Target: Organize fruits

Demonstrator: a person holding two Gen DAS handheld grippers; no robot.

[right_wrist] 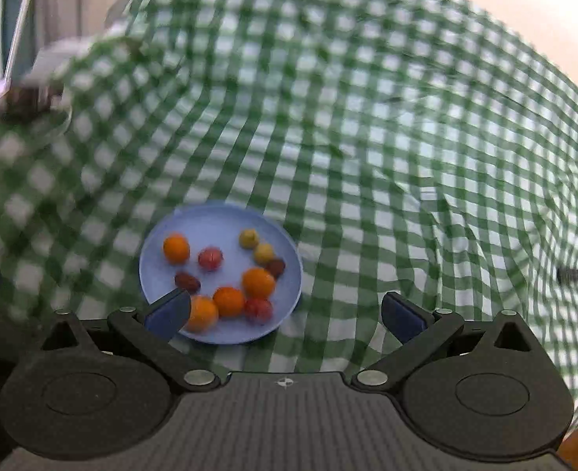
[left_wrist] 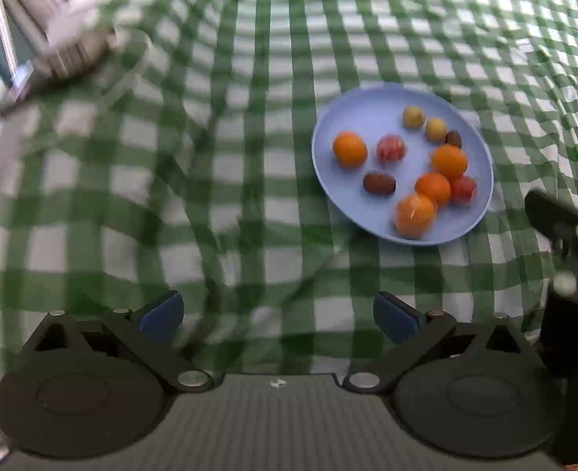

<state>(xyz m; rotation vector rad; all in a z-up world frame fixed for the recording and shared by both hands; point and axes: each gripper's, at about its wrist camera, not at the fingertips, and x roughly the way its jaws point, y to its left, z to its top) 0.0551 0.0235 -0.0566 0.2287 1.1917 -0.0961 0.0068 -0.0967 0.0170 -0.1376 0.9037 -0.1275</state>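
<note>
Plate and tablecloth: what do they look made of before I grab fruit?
The plate looks like matte plastic or melamine: even pale blue, thin rim, no sharp glare; glazed ceramic can't be ruled out. The tablecloth looks like woven fabric: green-white checks bending over soft wrinkles and folds.

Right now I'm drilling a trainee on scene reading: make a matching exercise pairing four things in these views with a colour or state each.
Things:
1. plate
2. tablecloth
3. left gripper
4. fruit nearest the right gripper, which is the one at

Colour or state:
A. green and white checks
B. orange
C. open, holding nothing
D. pale blue, with fruits on it

Pairs: 1-D, 2-A, 3-C, 4-B
</note>
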